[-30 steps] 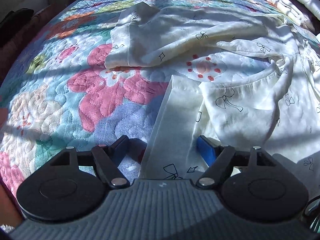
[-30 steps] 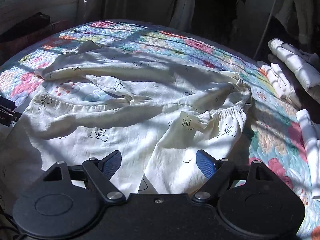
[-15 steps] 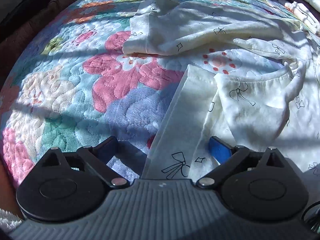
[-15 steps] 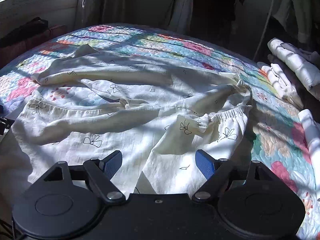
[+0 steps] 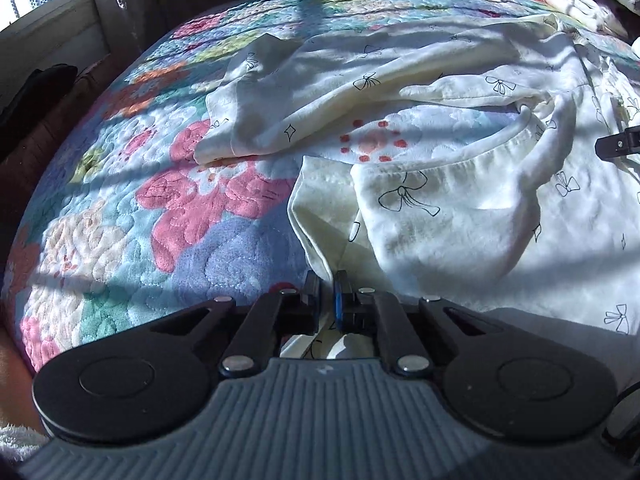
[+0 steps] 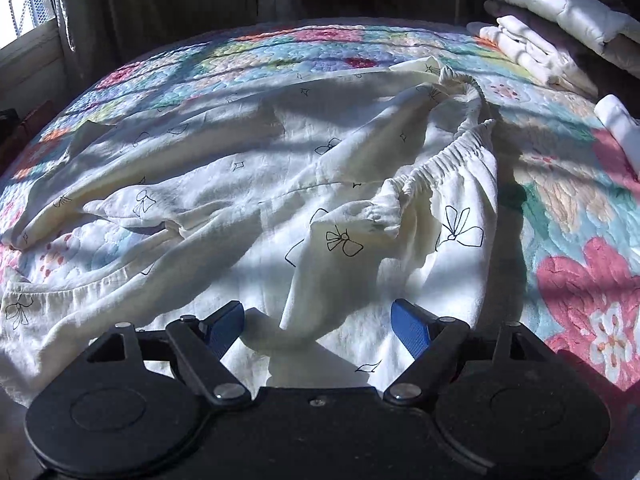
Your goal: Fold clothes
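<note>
You are facing a bed covered by a quilted floral bedspread in pink, blue, teal and cream, which fills most of both views. Hard sunlight falls across it in bright patches crossed by dark bar-shaped shadows. Beyond the bedspread's far left corner you see a meshed window with a pale wooden frame, and a dull curtain hangs just beside it. Past the bedspread's far edge the room is dark. At its far right corner sits a stack of folded cream quilted bedding, partly sunlit. Left of the bedspread lies a dark, indistinct shape.
</note>
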Demonstrator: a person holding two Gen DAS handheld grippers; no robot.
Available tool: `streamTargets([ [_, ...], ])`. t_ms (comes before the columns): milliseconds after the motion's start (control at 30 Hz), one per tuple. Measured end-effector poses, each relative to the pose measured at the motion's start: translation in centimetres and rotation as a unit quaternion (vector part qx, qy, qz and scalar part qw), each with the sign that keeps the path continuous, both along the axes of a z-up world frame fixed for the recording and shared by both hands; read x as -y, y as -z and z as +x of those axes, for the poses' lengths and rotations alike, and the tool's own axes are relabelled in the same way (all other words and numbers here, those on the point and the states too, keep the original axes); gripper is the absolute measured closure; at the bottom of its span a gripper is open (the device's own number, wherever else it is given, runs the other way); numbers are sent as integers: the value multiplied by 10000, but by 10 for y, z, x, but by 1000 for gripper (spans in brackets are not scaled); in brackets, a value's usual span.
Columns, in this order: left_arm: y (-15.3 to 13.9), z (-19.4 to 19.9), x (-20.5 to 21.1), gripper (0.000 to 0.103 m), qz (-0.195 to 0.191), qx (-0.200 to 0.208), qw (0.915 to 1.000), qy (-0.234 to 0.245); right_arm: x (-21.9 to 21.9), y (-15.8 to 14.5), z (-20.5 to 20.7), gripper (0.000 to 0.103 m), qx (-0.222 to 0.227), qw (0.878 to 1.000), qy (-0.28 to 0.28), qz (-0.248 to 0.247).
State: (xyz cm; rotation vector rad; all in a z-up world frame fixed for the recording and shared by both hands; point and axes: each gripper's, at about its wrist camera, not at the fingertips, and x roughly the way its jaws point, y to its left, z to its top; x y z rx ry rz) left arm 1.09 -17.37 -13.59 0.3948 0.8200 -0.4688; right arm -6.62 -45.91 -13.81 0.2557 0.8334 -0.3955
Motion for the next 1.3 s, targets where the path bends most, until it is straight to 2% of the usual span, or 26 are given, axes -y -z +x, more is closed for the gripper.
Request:
streamTargets([
  [100,-3,4,-8,98,-28,119,9995,-300,-2,3,3,21,30,9998,15,-176],
  [167,-6,7,-13,98,-46,199,9985,-499,-2,4,4,38,71,9996,20,-257],
  [200,-7,9,-17,98,-70,229,9978,-611,1,3,4,58,128,9996,12,-236],
  [233,-9,11,-24,98,-139,229,9967,-761,3,1,3,90,178,9996,6,-214],
  [267,-11,12,-30,98,-207,230,9954,-911,6,-2,2,101,222,9996,4,-193],
  [467,-13,15,-48,98,-506,59,9899,-1321,26,-27,-46,103,458,9947,368,-845],
  [700,-14,16,-66,98,-835,-170,9815,-1713,51,-56,-105,103,725,9794,833,-1690],
  [733,-14,16,-68,98,-881,-202,9801,-1769,55,-56,-112,103,709,9790,896,-1690],
  [900,-9,15,-72,98,-895,-457,9781,-1822,75,-27,-134,103,290,9883,1122,-990],
  [1033,-10,13,-71,97,-853,-542,9799,-1719,69,-11,-141,103,97,9884,1147,-986],
  [1133,-21,9,-74,98,-1043,-560,9803,-1579,78,-21,-144,103,286,9865,1362,-866],
  [1300,-37,0,-63,98,-950,-573,9865,-1206,79,-52,-153,103,582,9817,1367,-1192],
])
